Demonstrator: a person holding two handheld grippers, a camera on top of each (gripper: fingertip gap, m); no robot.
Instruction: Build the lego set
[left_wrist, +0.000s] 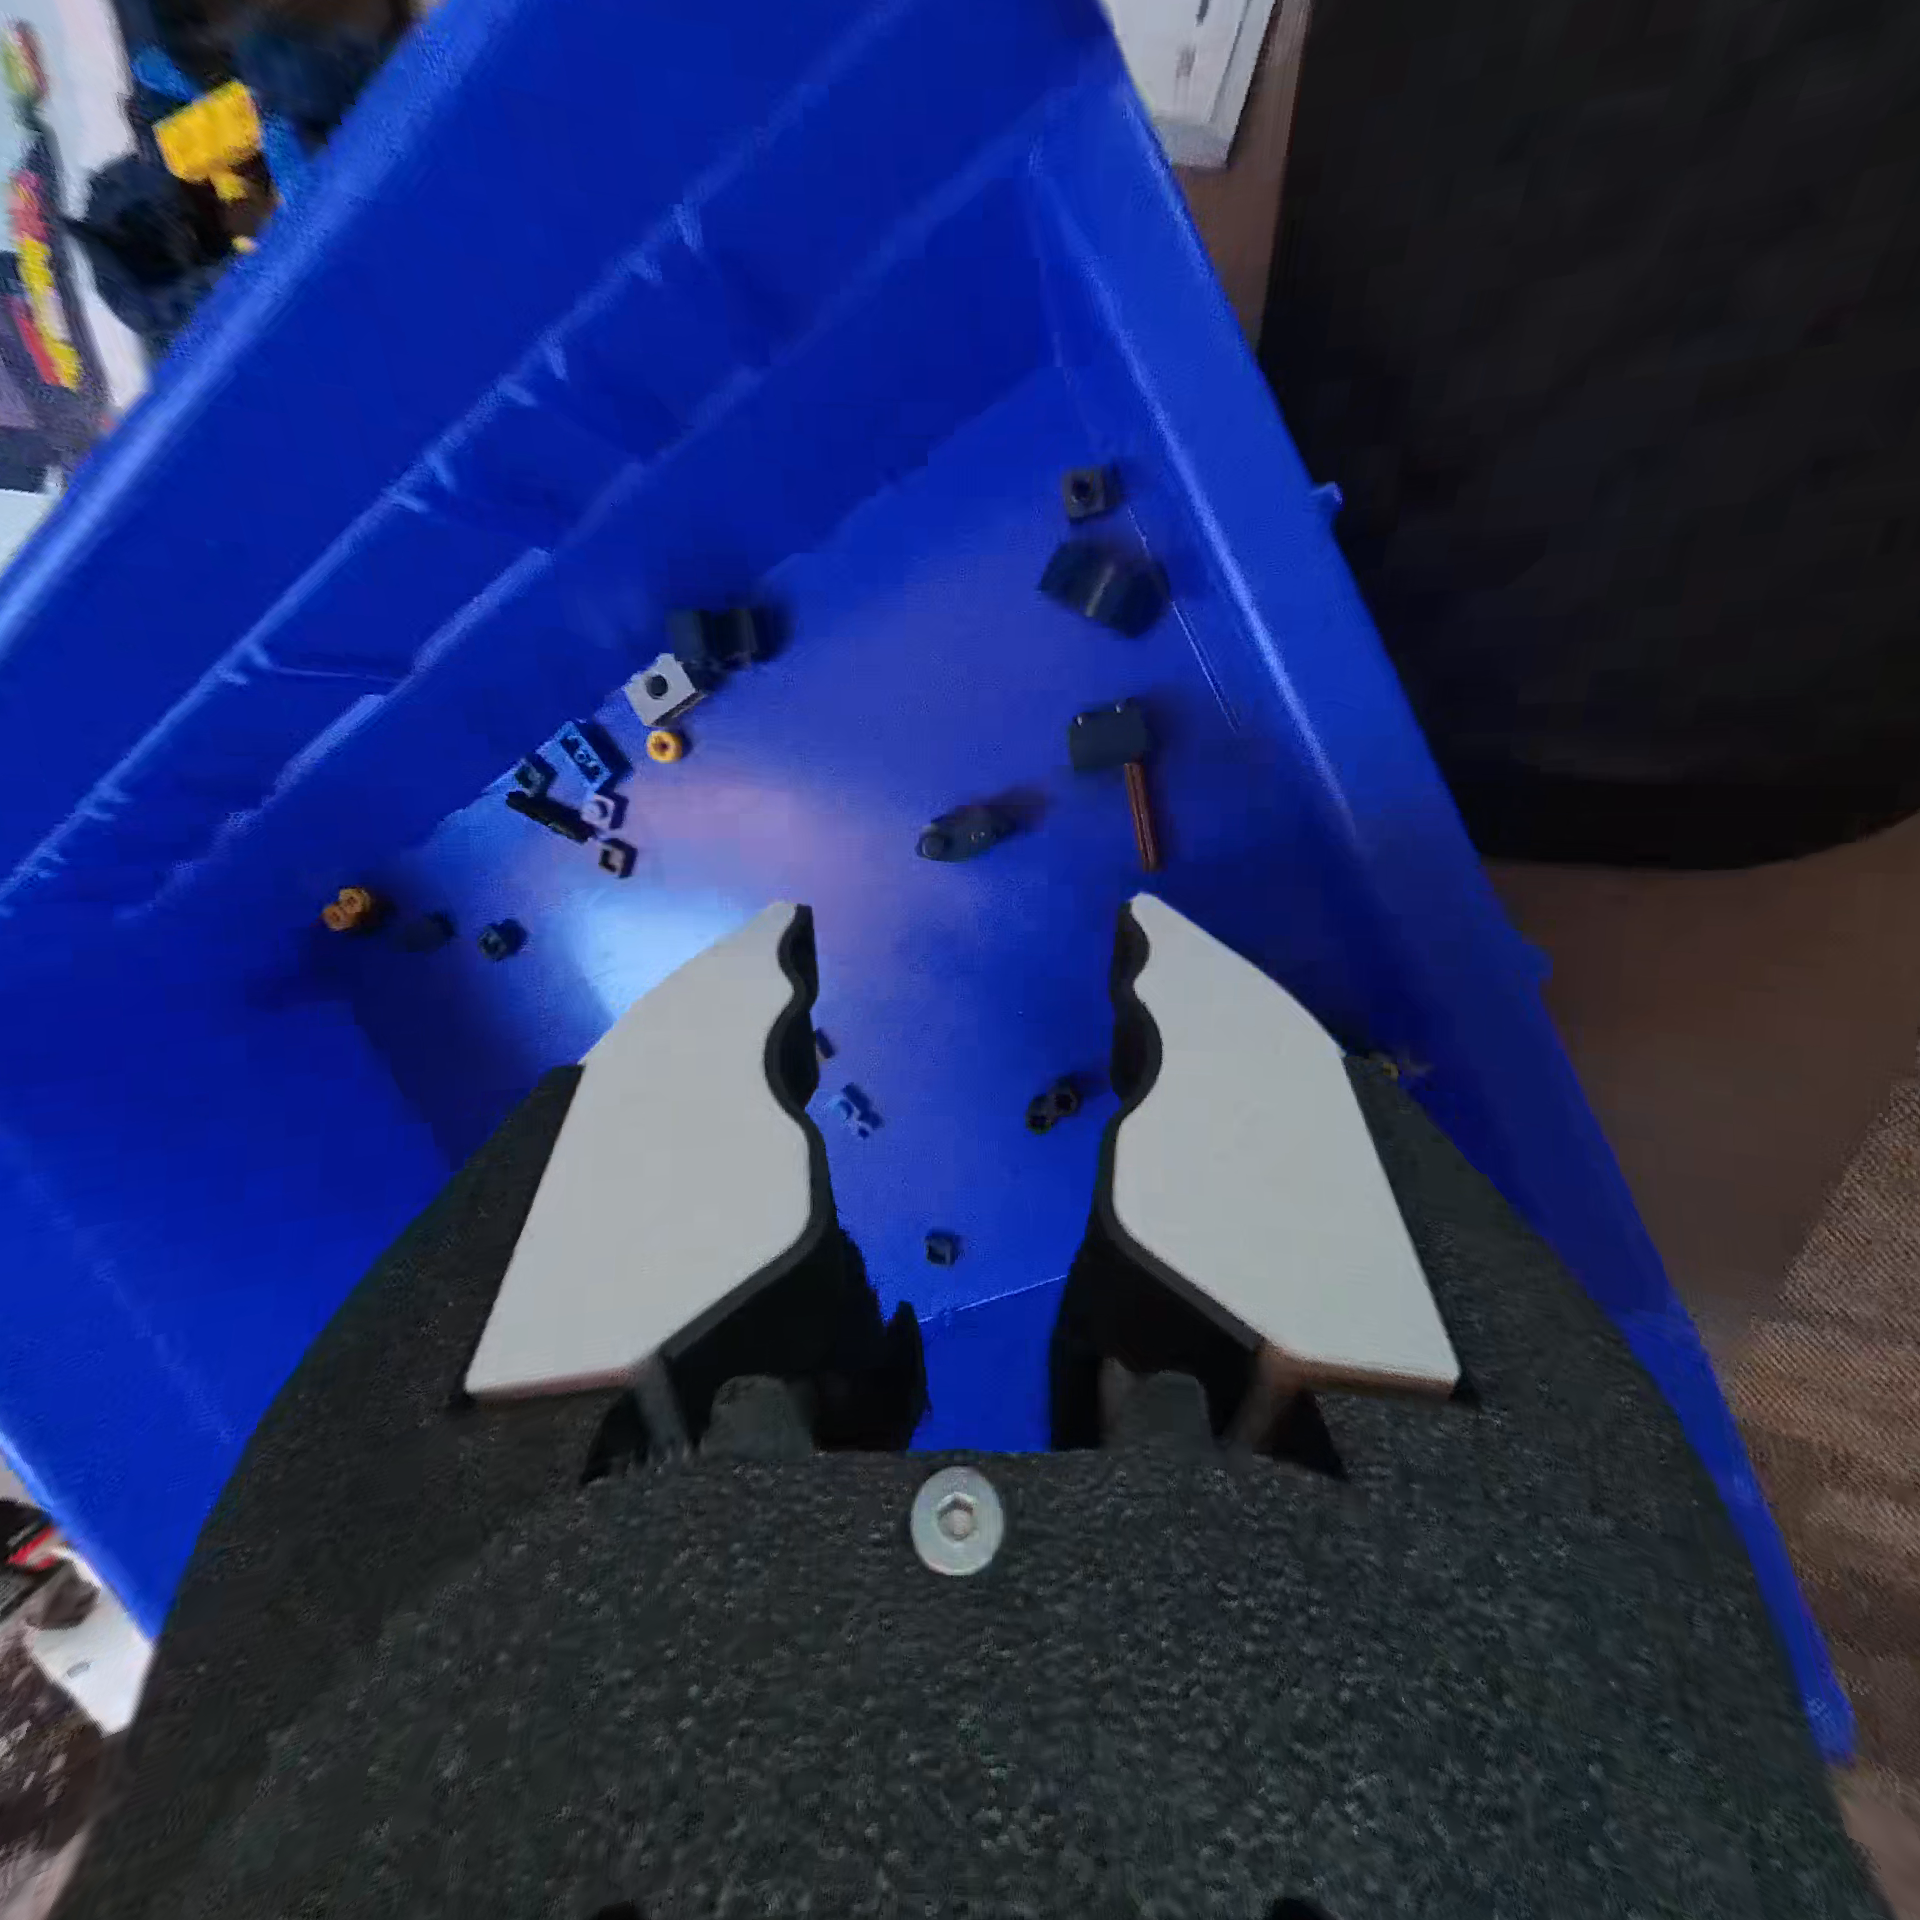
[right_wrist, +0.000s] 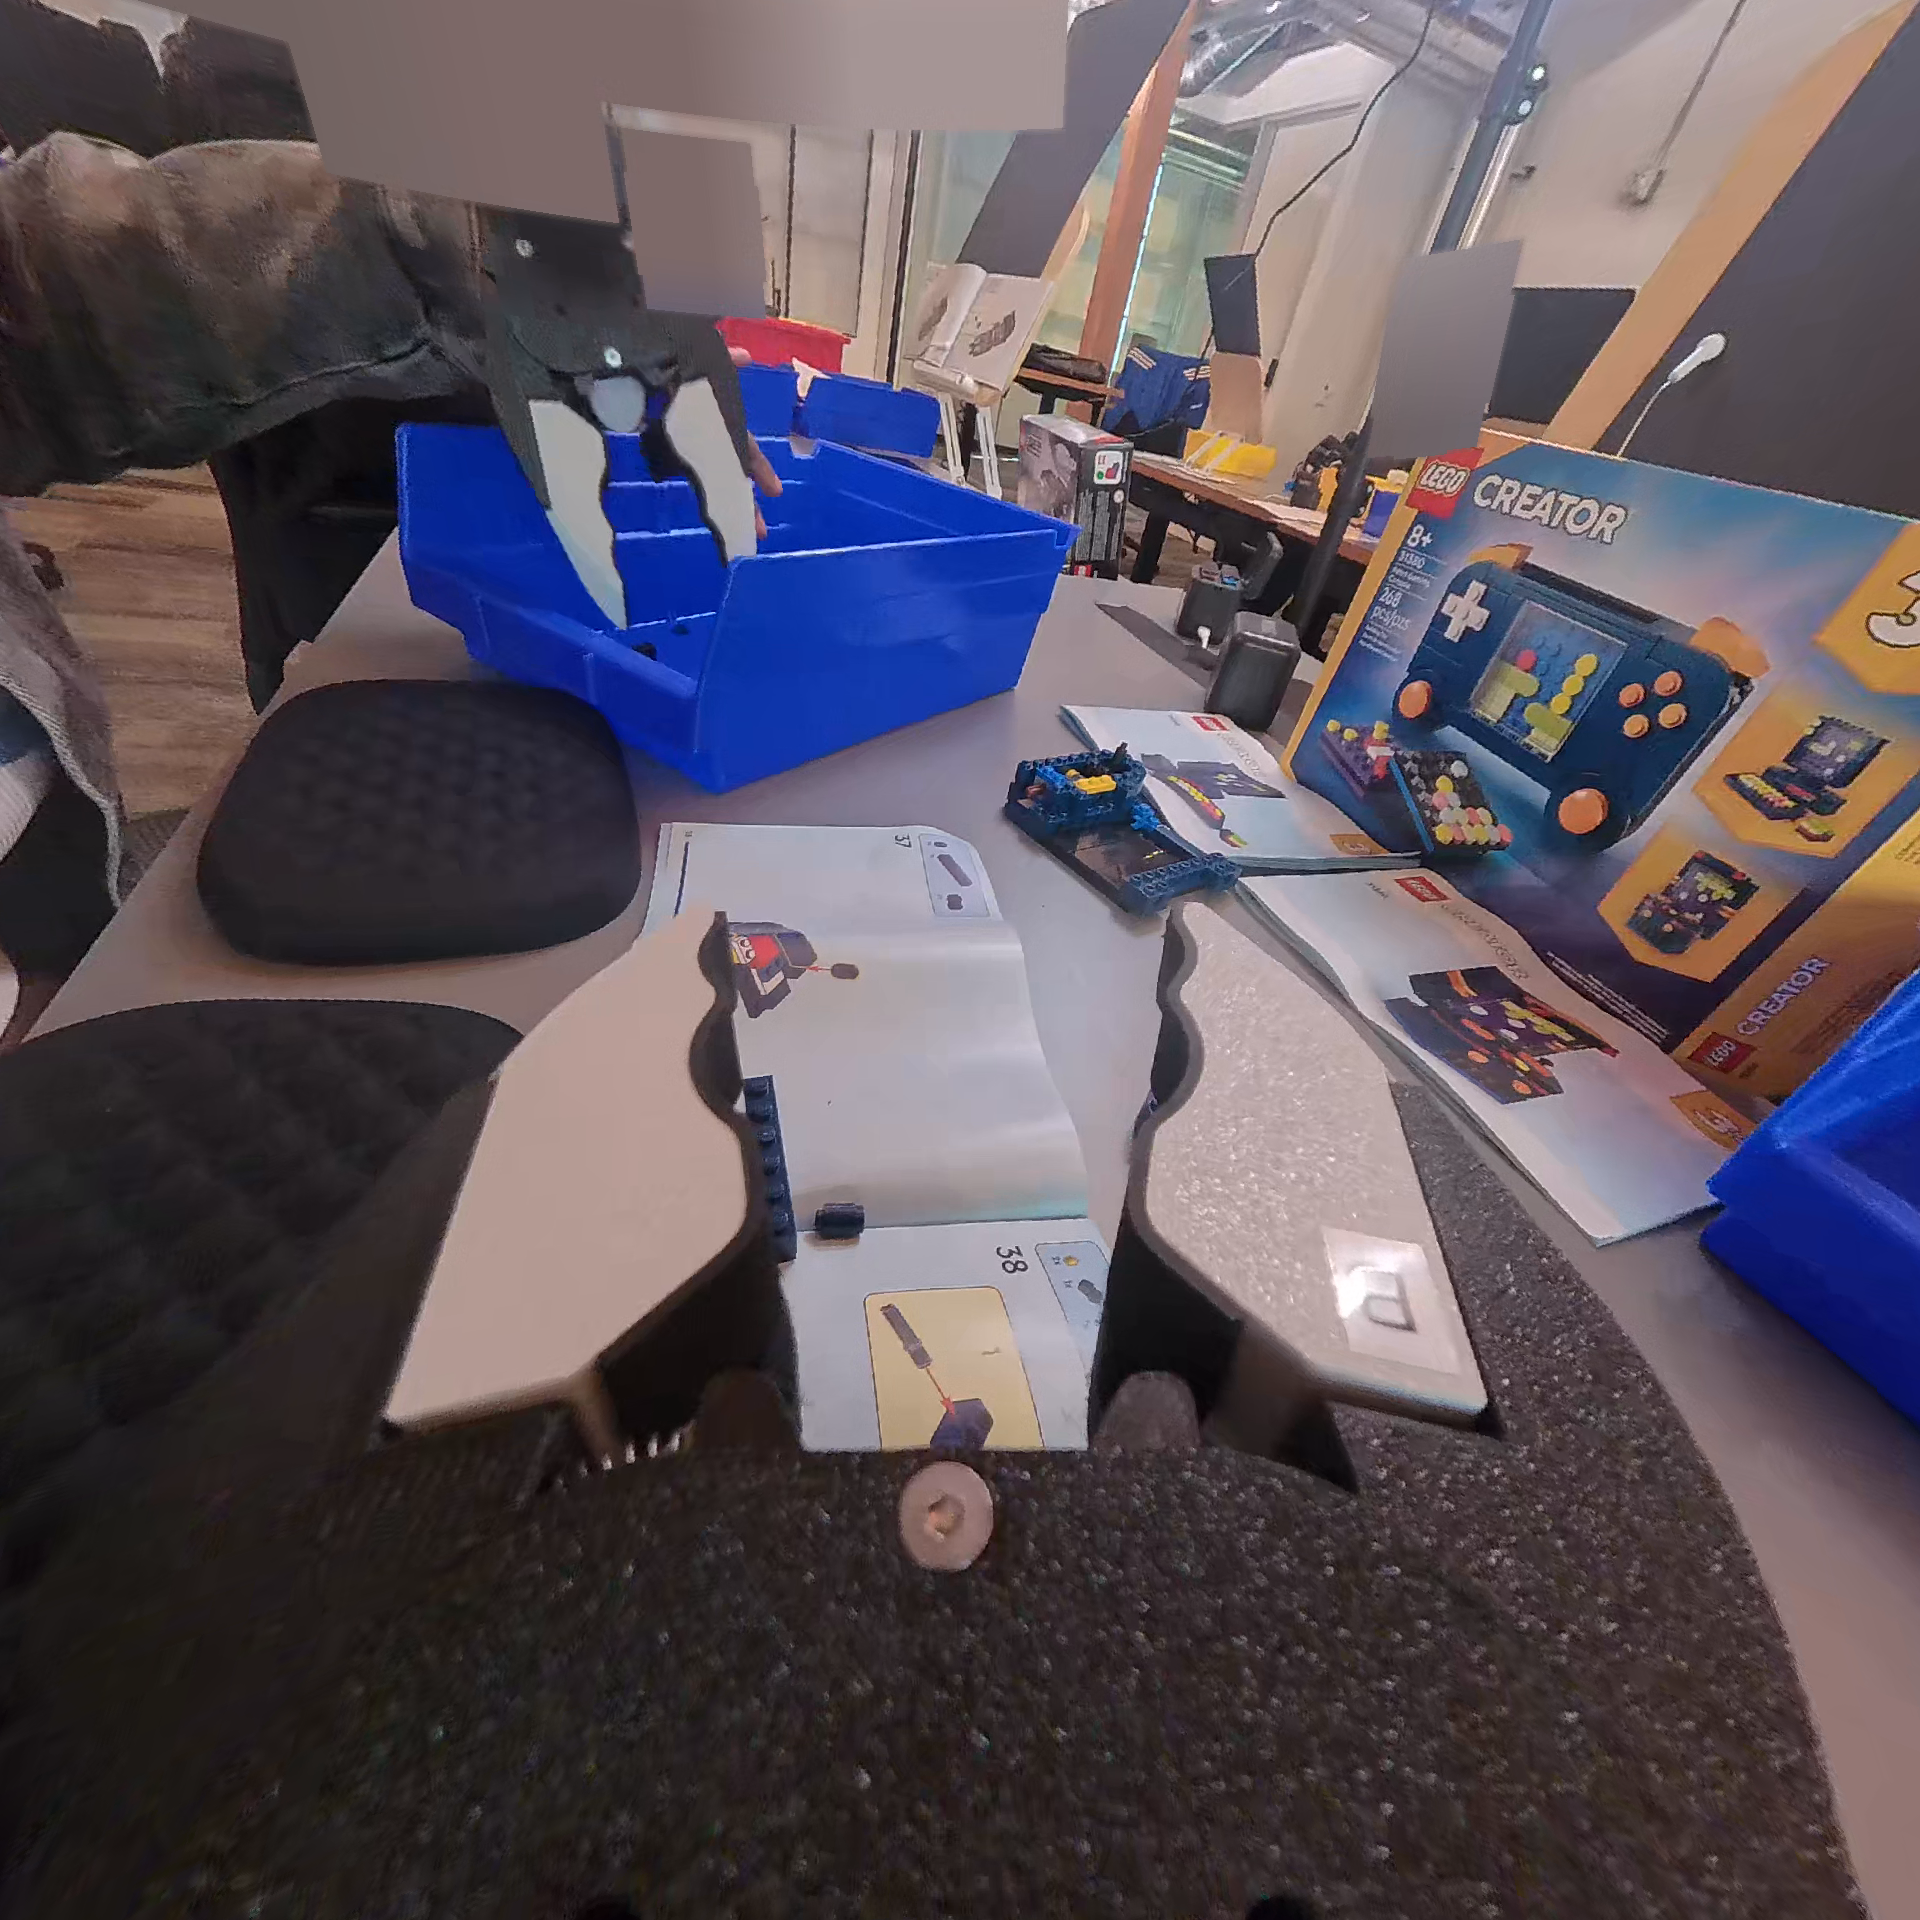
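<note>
My left gripper (left_wrist: 966, 914) is open with nothing in its grasp and hangs inside a blue bin (left_wrist: 727, 364). Several small dark blue, grey and yellow bricks lie scattered on the bin floor. A dark blue rounded piece (left_wrist: 971, 831) lies just ahead of the fingertips, and a brown rod (left_wrist: 1143, 821) lies to the right. The right wrist view shows this gripper (right_wrist: 675, 582) reaching into the bin (right_wrist: 862, 644). My right gripper (right_wrist: 945, 925) is open over an open instruction booklet (right_wrist: 914, 1039). A long dark blue plate (right_wrist: 769, 1164) and a small dark piece (right_wrist: 840, 1218) lie on the booklet, by the left finger.
Two black cushions (right_wrist: 416, 821) (right_wrist: 208, 1195) lie to the left on the grey table (right_wrist: 1091, 665). A partly built blue model (right_wrist: 1122, 831), more booklets (right_wrist: 1507, 1039) and a toy set box (right_wrist: 1621, 748) stand to the right. Another blue bin (right_wrist: 1829, 1195) sits at the right edge. My right fingertips sit around 35 cm from my left ones.
</note>
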